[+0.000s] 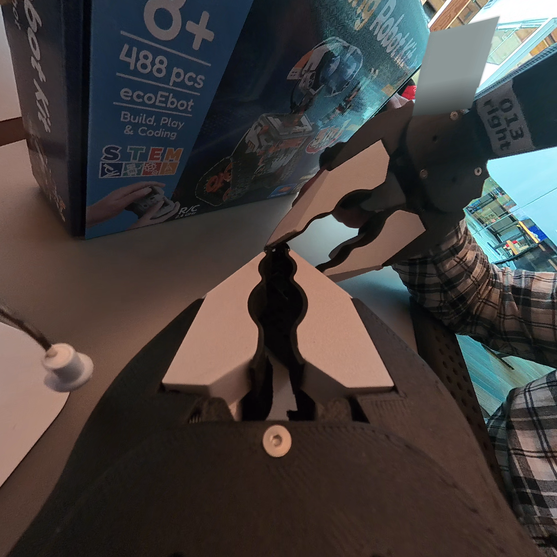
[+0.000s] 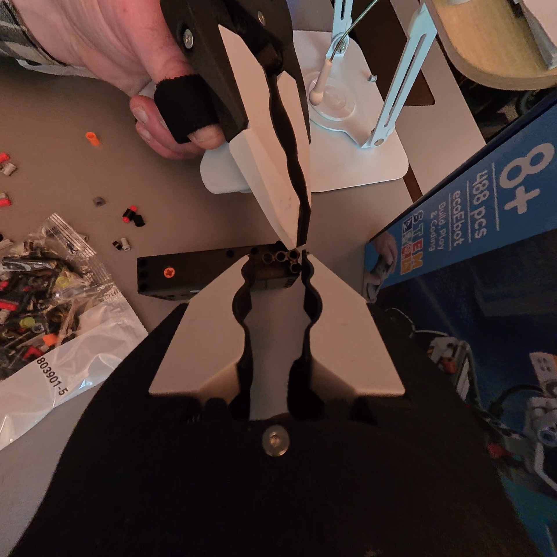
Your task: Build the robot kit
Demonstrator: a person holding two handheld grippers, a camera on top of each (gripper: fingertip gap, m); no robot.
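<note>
Right wrist view | right gripper (image 2: 275,256) jaws clamp black block (image 2: 193,275) | left gripper (image 2: 300,241) jaws together | blue printed box (image 2: 470,211) beside.

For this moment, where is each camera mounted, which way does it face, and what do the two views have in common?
Left wrist view: sits on the left gripper, looking along its nearly closed fingers at the blue kit box; the right gripper and a plaid sleeve show.
Right wrist view: sits on the right gripper, looking down at the table; its fingers flank a black block; the left gripper and a hand show.
Shared: both grippers, box, table.
</note>
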